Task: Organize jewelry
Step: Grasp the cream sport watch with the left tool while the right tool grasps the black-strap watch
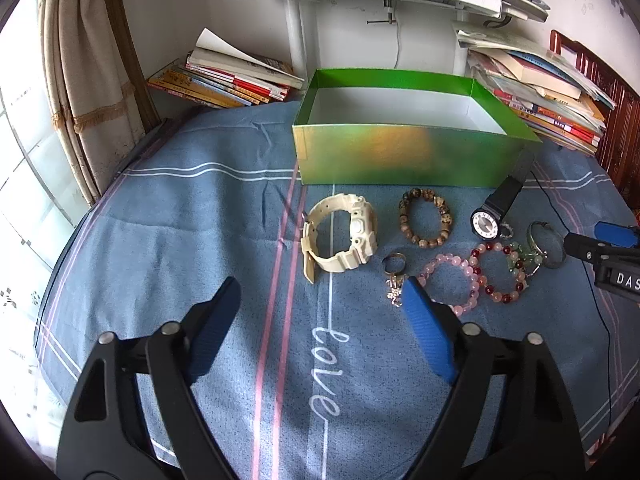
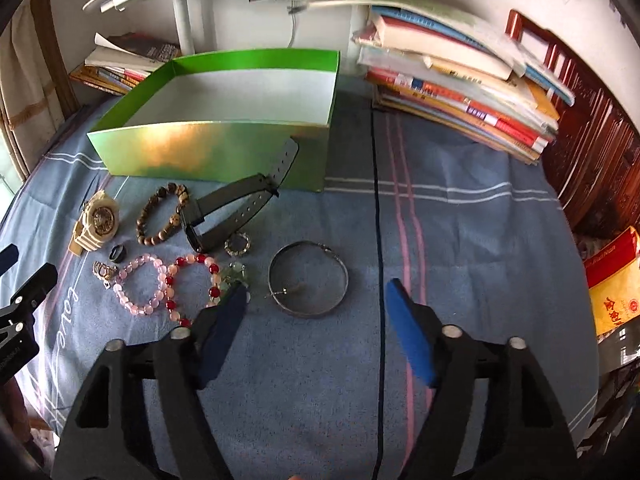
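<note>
Jewelry lies on a blue bedsheet before an empty green box. Left to right: cream watch, brown bracelet, black watch, silver bangle. Both the left hand-held gripper and the right hand-held gripper hover spread apart, holding nothing. Best approach: pinch one band, lift clear over the box's near wall. Open sheet lies right of the bangle.

Left gripper jaws spread wide, nothing between them, hovering over the blue bedspread. Green box open-topped near the far edge. Just in front of it: cream watch, brown bead bracelet, black watch. Nearer: pink bead bracelet touching the red-pink bracelet. Right gripper enters from the right edge.
</note>
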The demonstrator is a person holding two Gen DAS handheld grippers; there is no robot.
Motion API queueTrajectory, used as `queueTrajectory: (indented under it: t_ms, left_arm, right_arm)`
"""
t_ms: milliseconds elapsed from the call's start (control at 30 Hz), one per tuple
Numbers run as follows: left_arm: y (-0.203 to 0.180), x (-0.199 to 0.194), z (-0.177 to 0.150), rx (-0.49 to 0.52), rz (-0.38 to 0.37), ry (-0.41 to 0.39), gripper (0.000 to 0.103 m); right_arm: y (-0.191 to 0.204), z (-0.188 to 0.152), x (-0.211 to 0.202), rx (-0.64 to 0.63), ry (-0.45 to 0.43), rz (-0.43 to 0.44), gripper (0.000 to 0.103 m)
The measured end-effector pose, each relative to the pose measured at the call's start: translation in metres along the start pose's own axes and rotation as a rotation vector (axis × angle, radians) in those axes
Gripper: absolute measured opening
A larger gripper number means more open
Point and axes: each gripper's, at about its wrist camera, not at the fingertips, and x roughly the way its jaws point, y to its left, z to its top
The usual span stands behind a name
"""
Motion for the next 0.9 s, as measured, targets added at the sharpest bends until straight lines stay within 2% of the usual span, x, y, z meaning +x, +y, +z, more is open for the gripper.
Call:
queueTrajectory:
  t_ms: [33, 100, 200, 300, 400, 567, 633, 700, 800, 900]
  left_arm:
    - [0.0, 0.005, 0.002, 0.009, 0.01, 0.019, 0.07]
    - [0.002, 0.013, 0.006, 0.011, 0.025, 0.046, 0.069]
    - [0.01, 0.021, 0.011, -0.019, 0.008, 0.075, 0.069]
    - [0.022, 0.029, 0.015, -0.067, -0.006, 0.102, 0.073]
    - [0.029, 0.036, 0.02, -0.09, -0.014, 0.115, 0.076]
    - [0.02, 0.049, 0.027, -0.072, -0.029, 0.14, 0.08]
    - [0.014, 0.053, 0.029, -0.058, -0.04, 0.144, 0.082]
    - [0.006, 0.056, 0.033, -0.039, -0.05, 0.139, 0.085]
    - [-0.006, 0.065, 0.039, -0.01, -0.052, 0.145, 0.086]
    - [-0.015, 0.079, 0.043, -0.001, -0.048, 0.171, 0.086]
  right_arm:
    - [0.001, 0.004, 0.002, -0.003, 0.008, 0.011, 0.047]
    - [0.007, 0.014, 0.002, -0.023, -0.009, -0.006, 0.039]
    - [0.02, 0.031, 0.003, -0.061, -0.035, -0.004, 0.039]
    - [0.034, 0.043, 0.022, -0.105, -0.019, -0.066, 0.039]
    - [0.04, 0.05, 0.042, -0.108, 0.02, -0.054, 0.039]
    - [0.027, 0.048, 0.055, -0.074, 0.032, -0.04, 0.039]
    - [0.018, 0.046, 0.045, -0.047, 0.026, -0.004, 0.043]
    - [0.012, 0.043, 0.033, -0.033, -0.001, 0.026, 0.064]
    - [0.015, 0.039, 0.02, -0.07, -0.033, 0.071, 0.072]
    - [0.025, 0.036, 0.016, -0.134, -0.047, 0.071, 0.075]
